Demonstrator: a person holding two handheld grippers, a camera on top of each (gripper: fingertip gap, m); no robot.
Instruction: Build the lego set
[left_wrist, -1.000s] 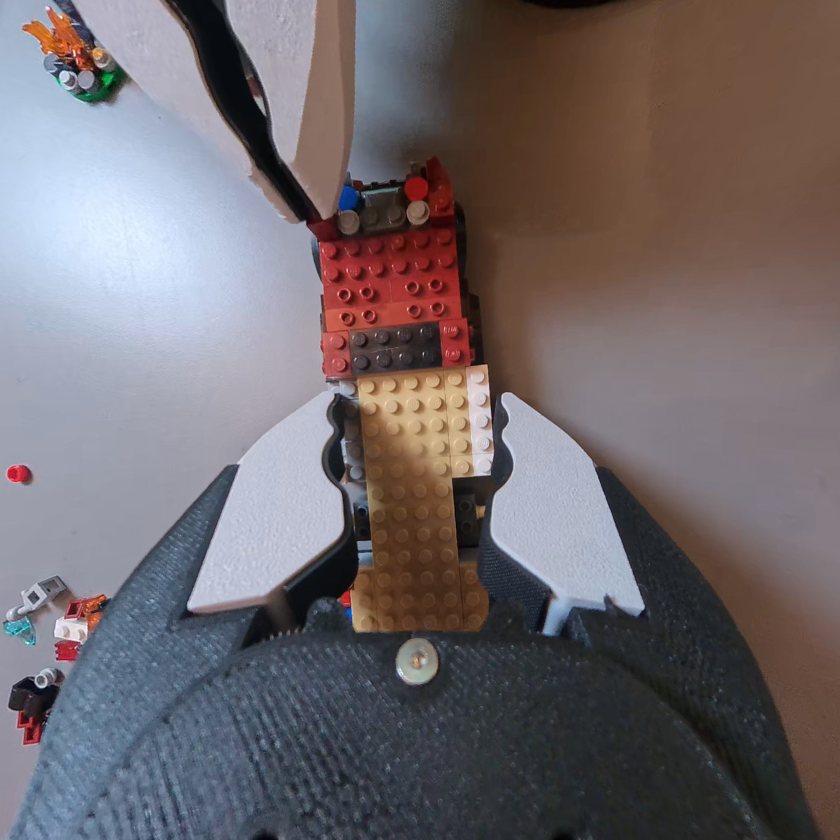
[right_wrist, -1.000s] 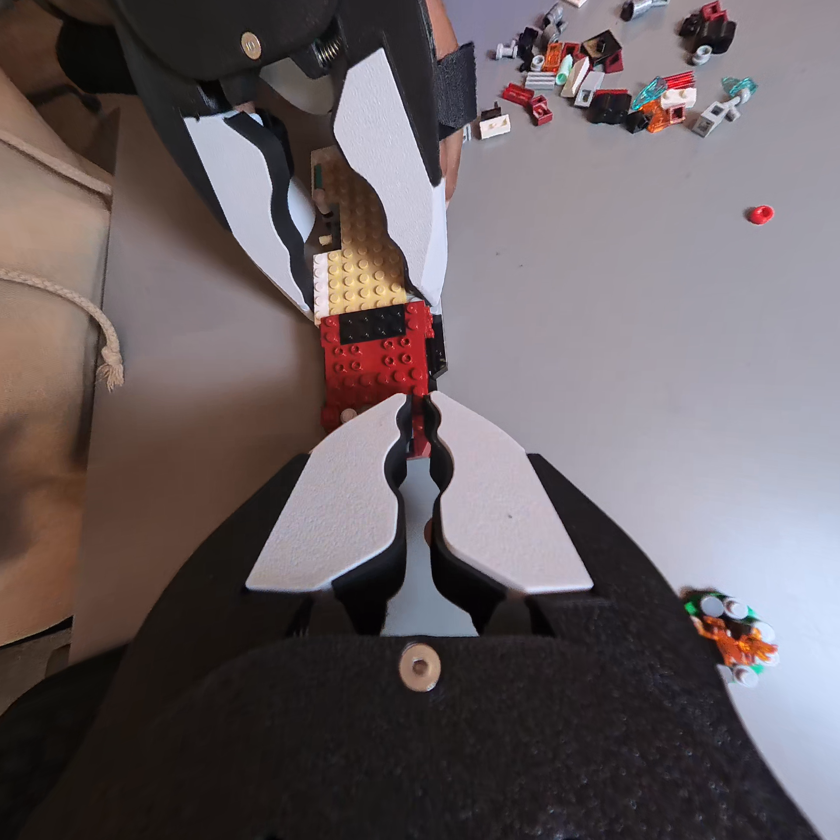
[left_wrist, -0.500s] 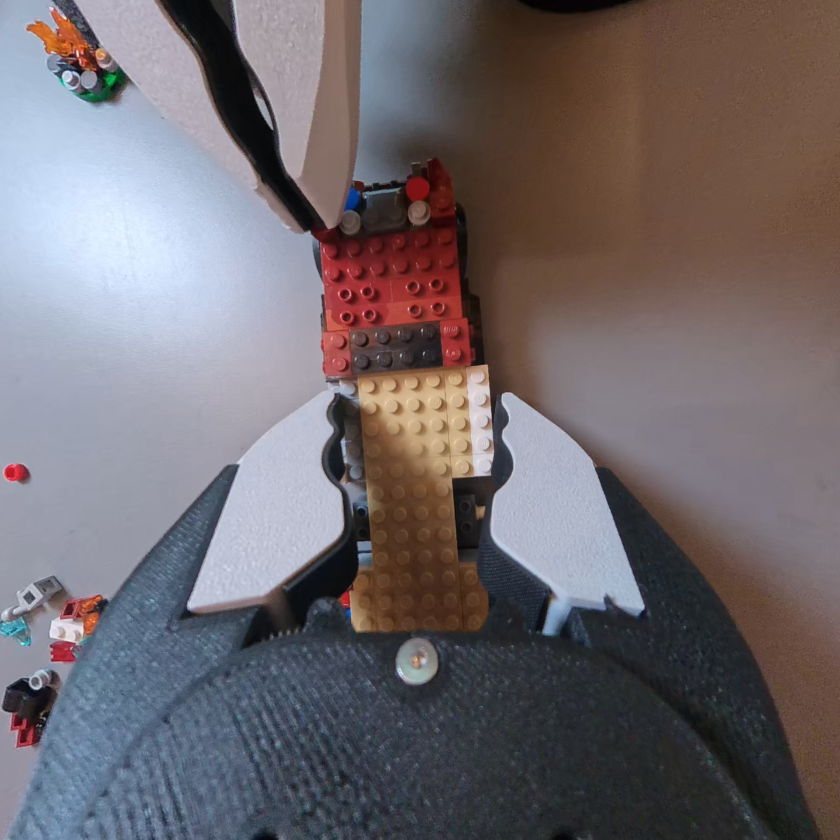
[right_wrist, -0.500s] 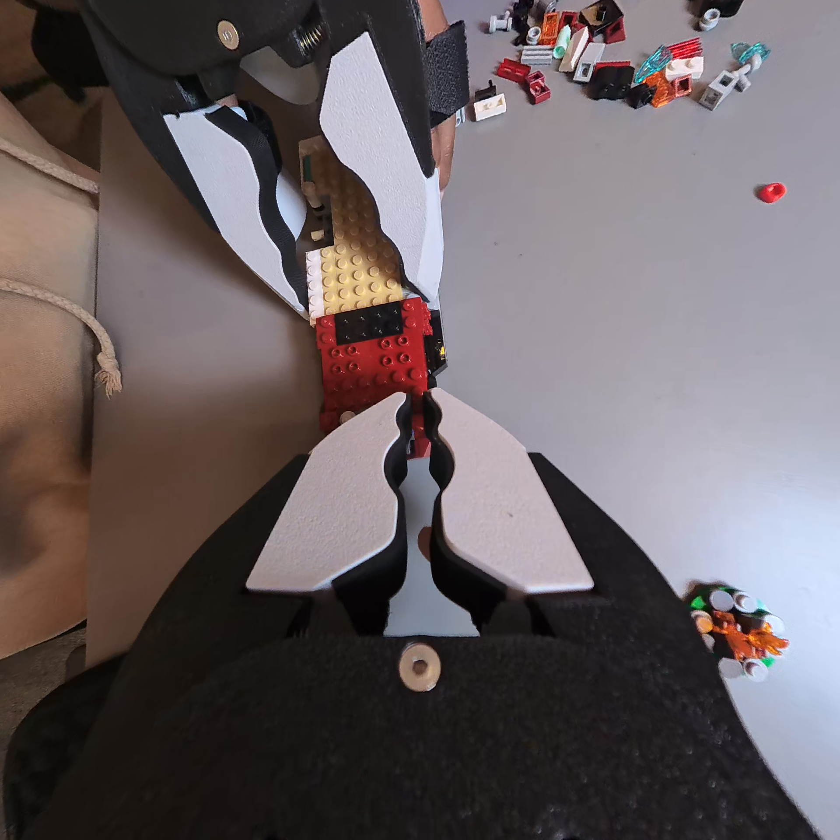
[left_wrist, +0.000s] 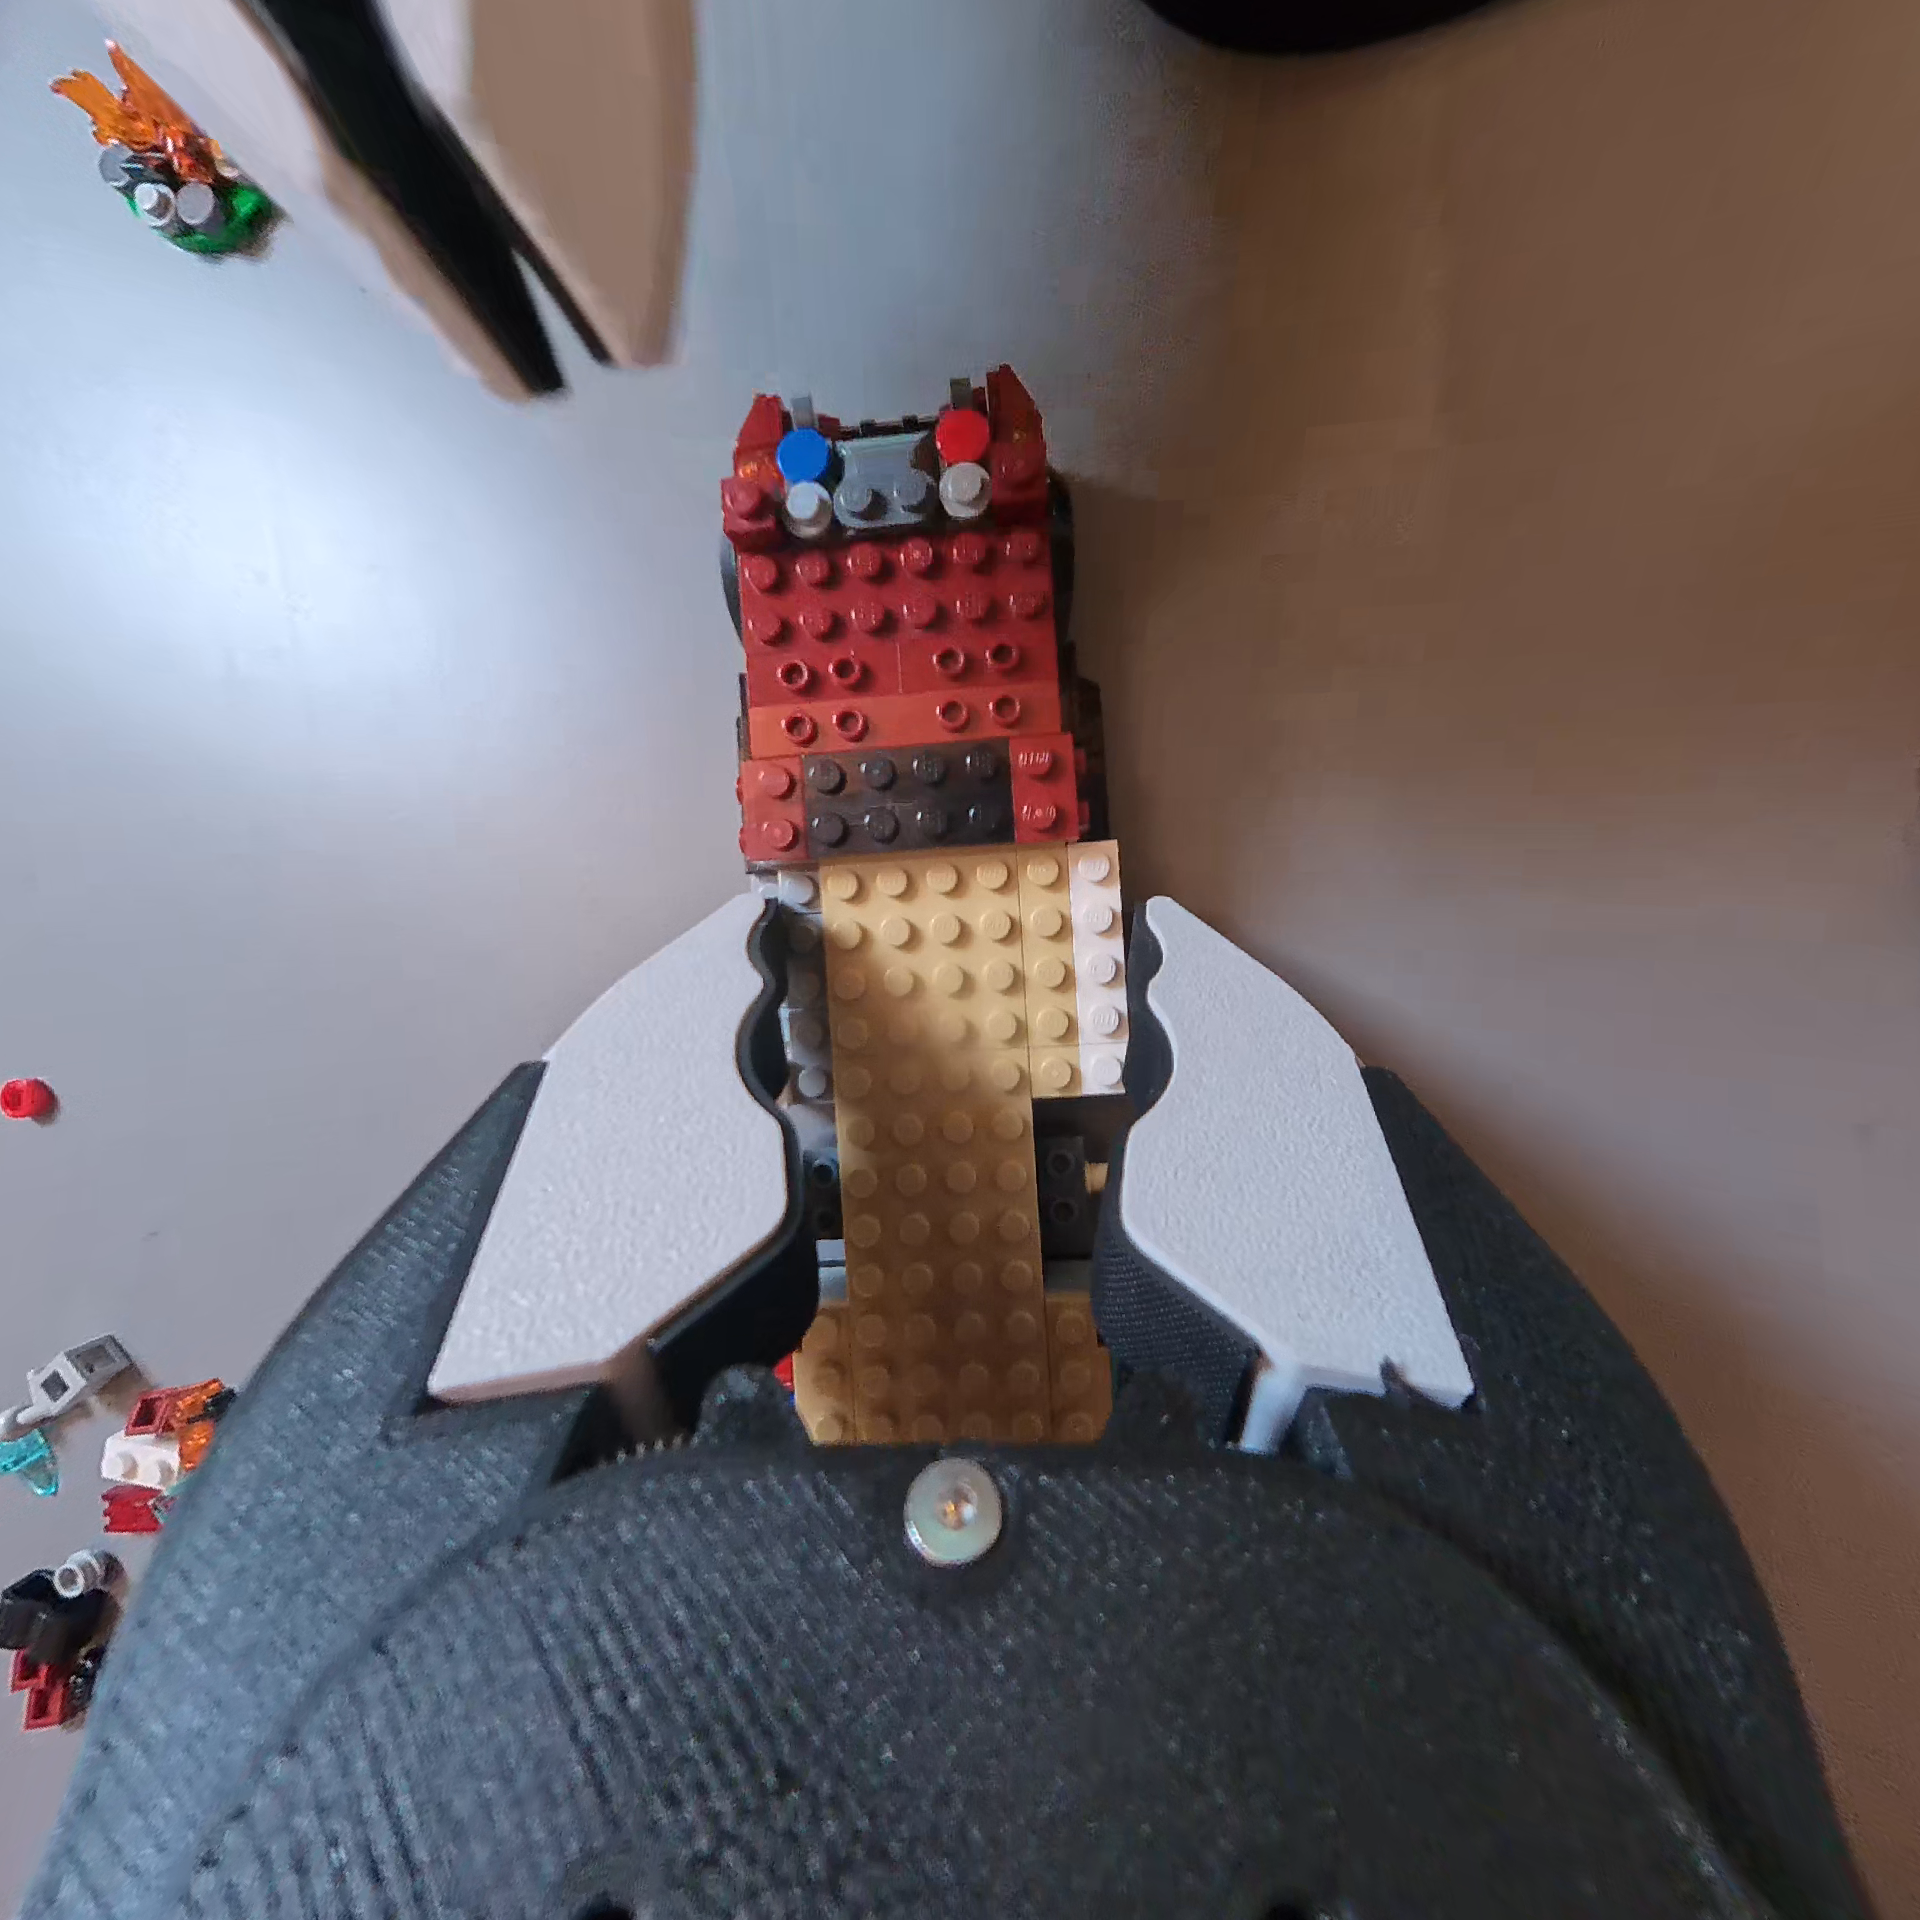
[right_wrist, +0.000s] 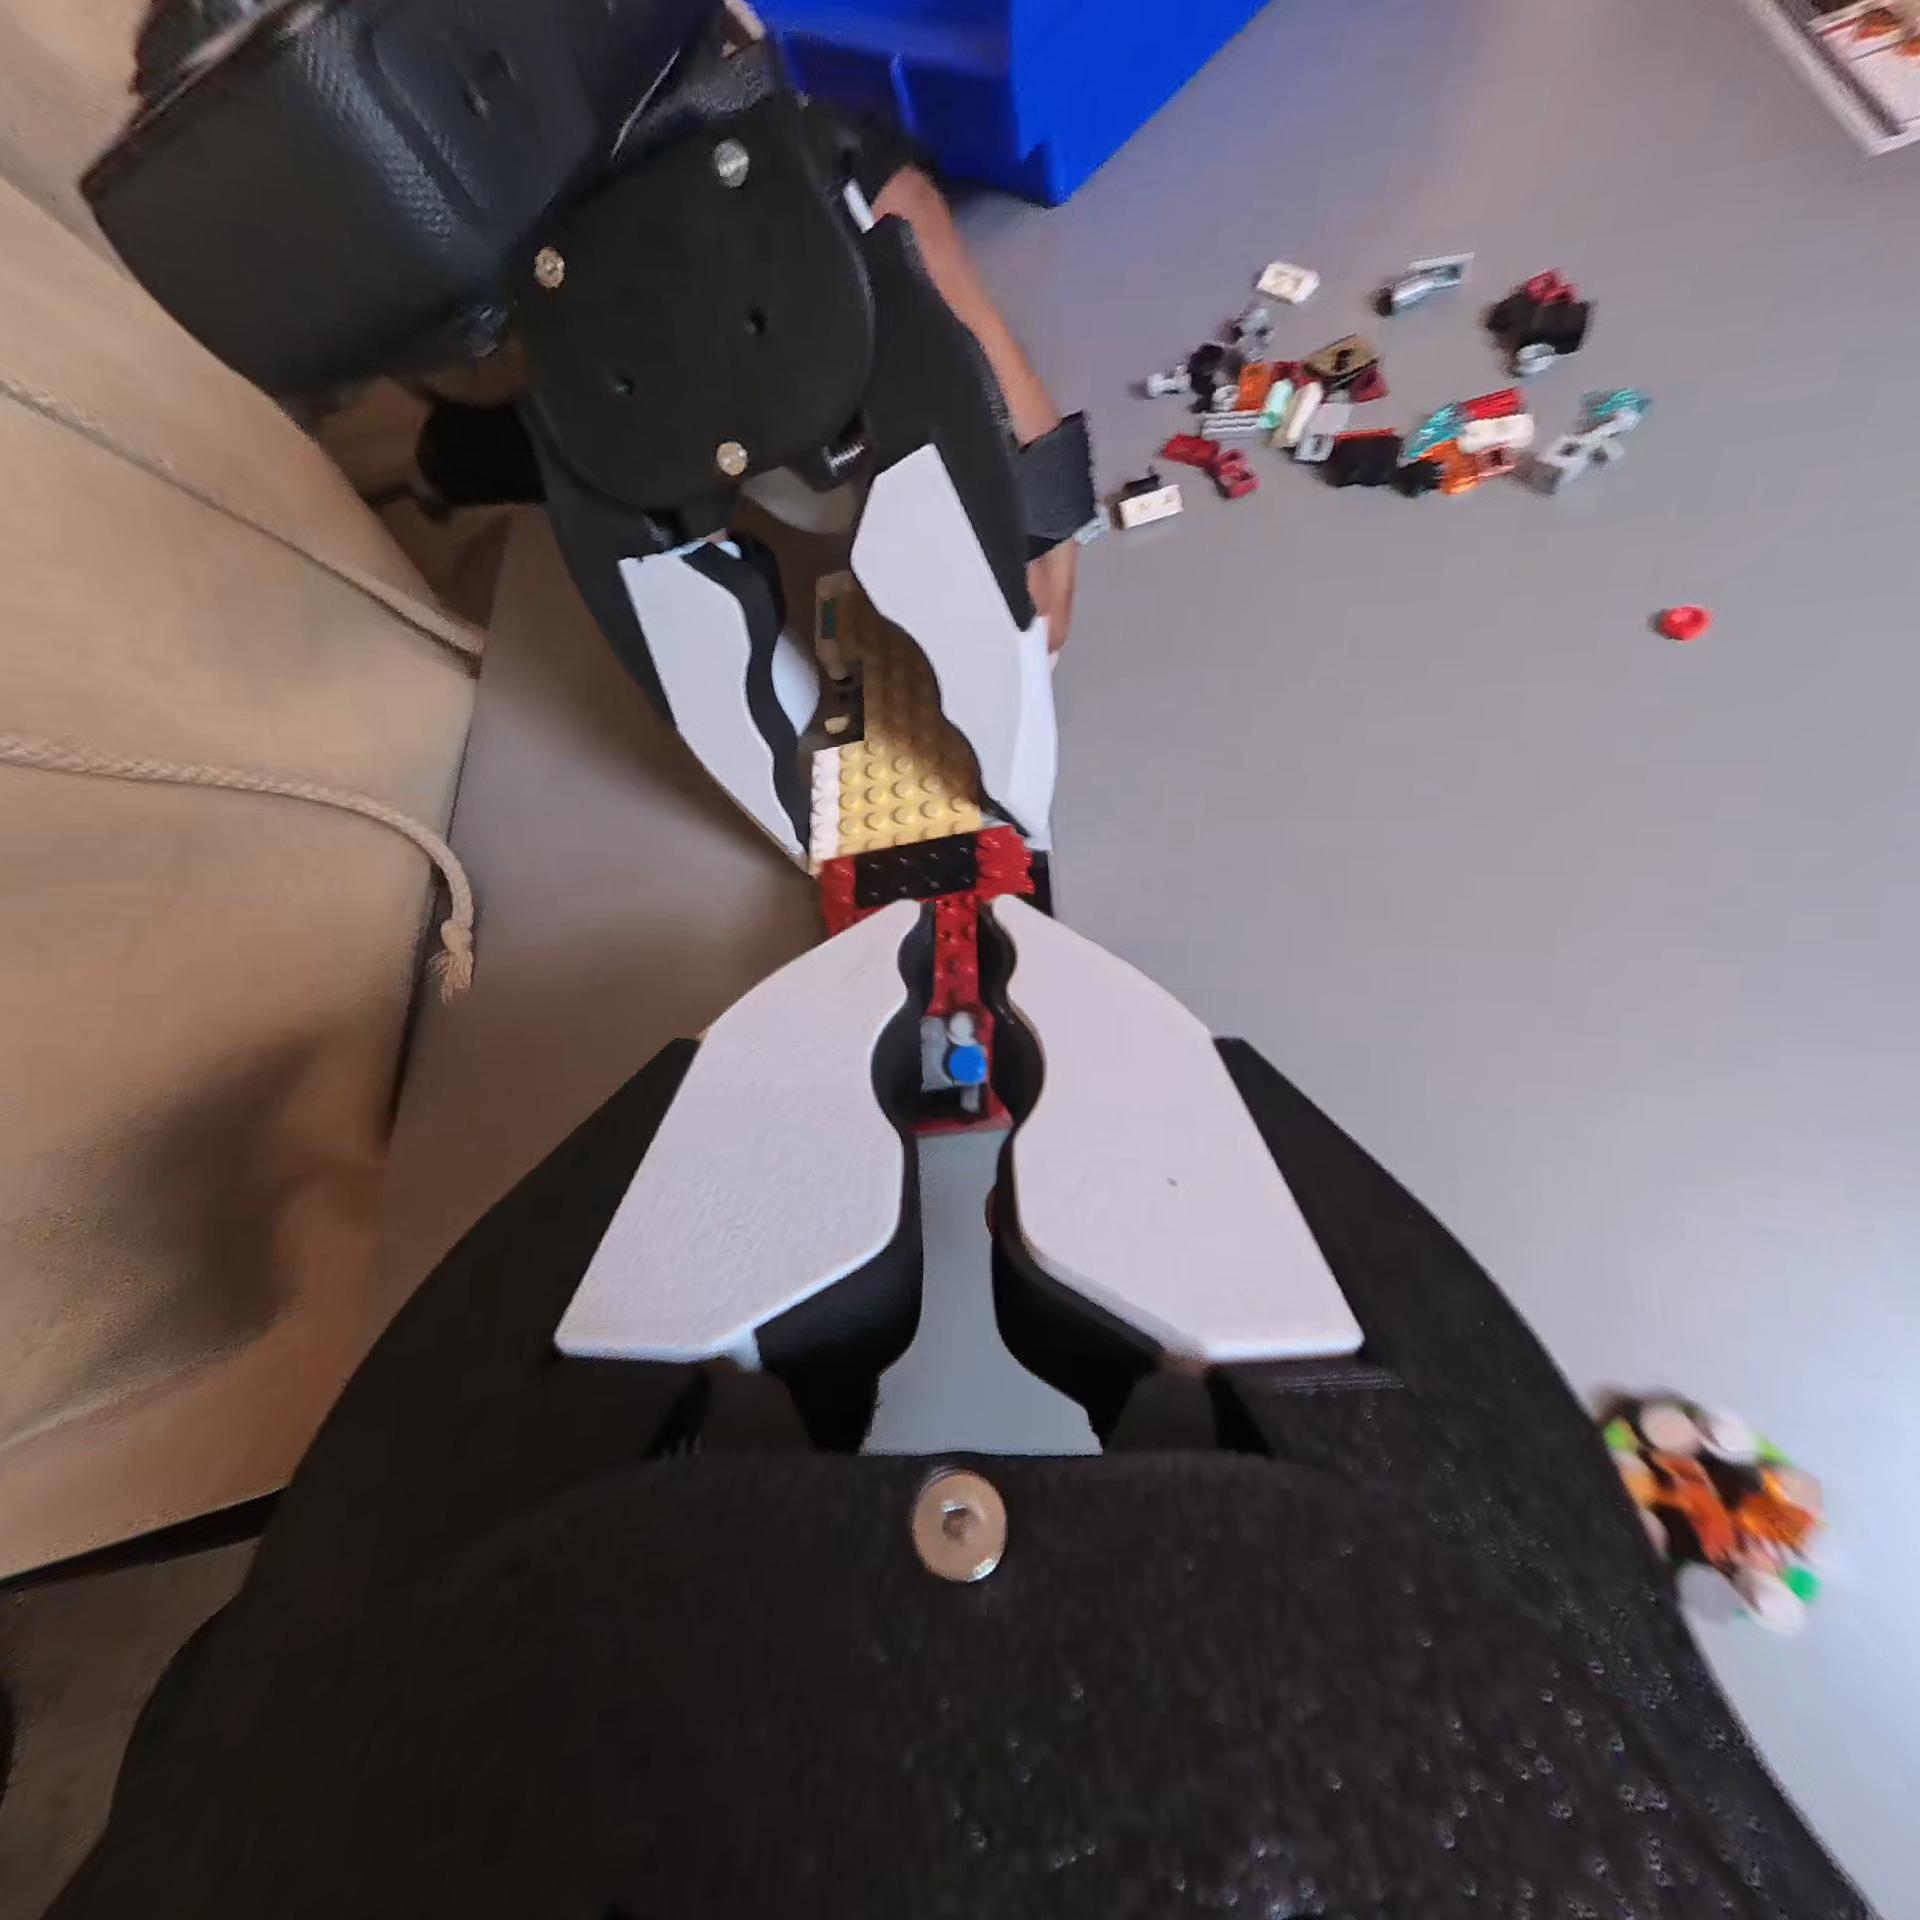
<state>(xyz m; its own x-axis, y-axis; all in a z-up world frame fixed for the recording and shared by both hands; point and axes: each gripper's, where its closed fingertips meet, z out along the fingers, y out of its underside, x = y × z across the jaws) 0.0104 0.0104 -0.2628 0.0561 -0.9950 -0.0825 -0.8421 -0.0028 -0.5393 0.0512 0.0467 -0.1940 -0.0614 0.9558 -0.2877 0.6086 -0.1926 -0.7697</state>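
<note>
The left gripper (left_wrist: 948, 925) is clamped on the tan rear of a brick-built vehicle (left_wrist: 904, 665), its pads pressed against both sides. The right gripper (left_wrist: 582, 353) hangs above the vehicle's red front end, fingers slightly parted with nothing between them. Out on the grey desk (left_wrist: 312, 675), a lone red stud (right_wrist: 1683, 621) lies apart from a scatter of loose bricks (right_wrist: 1371, 416), and a flame-topped piece (left_wrist: 171, 156) sits toward another side.

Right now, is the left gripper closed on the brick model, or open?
Closed on it. The left gripper has the brick model between its fingers, both pads against the tan section's sides.
</note>
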